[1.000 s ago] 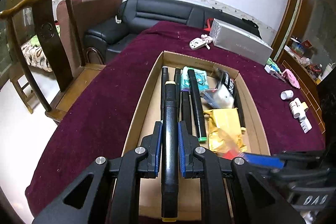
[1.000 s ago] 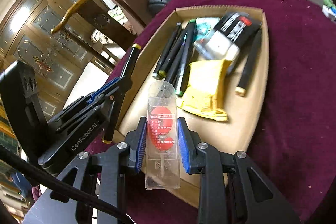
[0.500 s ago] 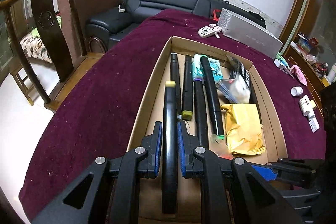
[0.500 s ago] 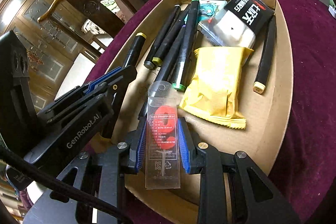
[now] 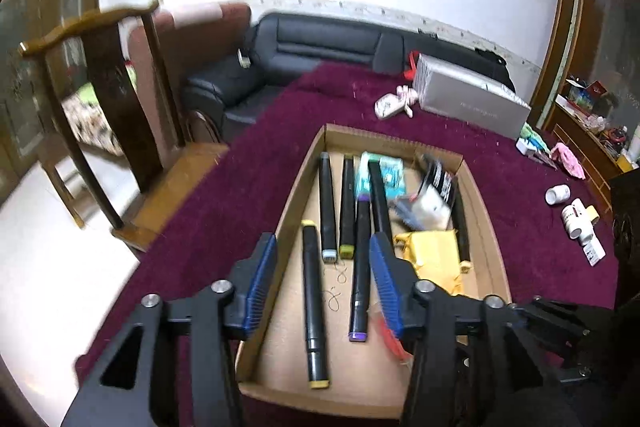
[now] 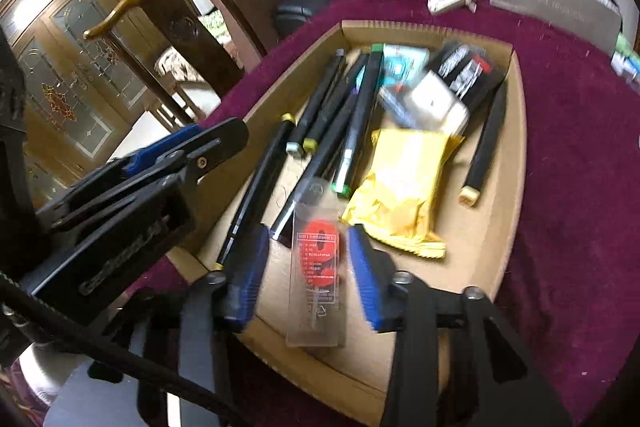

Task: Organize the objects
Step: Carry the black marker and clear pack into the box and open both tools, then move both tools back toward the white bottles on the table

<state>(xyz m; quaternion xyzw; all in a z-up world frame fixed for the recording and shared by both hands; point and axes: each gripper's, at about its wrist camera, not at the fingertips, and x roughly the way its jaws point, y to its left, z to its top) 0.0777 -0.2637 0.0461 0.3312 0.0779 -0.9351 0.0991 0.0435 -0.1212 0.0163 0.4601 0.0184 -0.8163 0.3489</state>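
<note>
Both claws are opening over the cardboard tray (image 5: 486, 227): the left gripper (image 5: 322, 279) spreads clear of the light, stiff, yellow-capped marker (image 5: 313, 301) lying near-left, best pinched mid-barrel, while the right gripper (image 6: 308, 259) releases the slippery clear blister pack (image 6: 317, 267).

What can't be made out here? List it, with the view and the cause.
- Print on the clear packet: right wrist view, too small and motion-blurred.
- Label of the black-and-white pouch: both views, blurred.
- Lower part of the yellow snack bag: left wrist view, hidden behind a finger of the left hand-held gripper.
- Near end of the yellow-capped marker: right wrist view, hidden by a finger of the right hand-held gripper.
</note>
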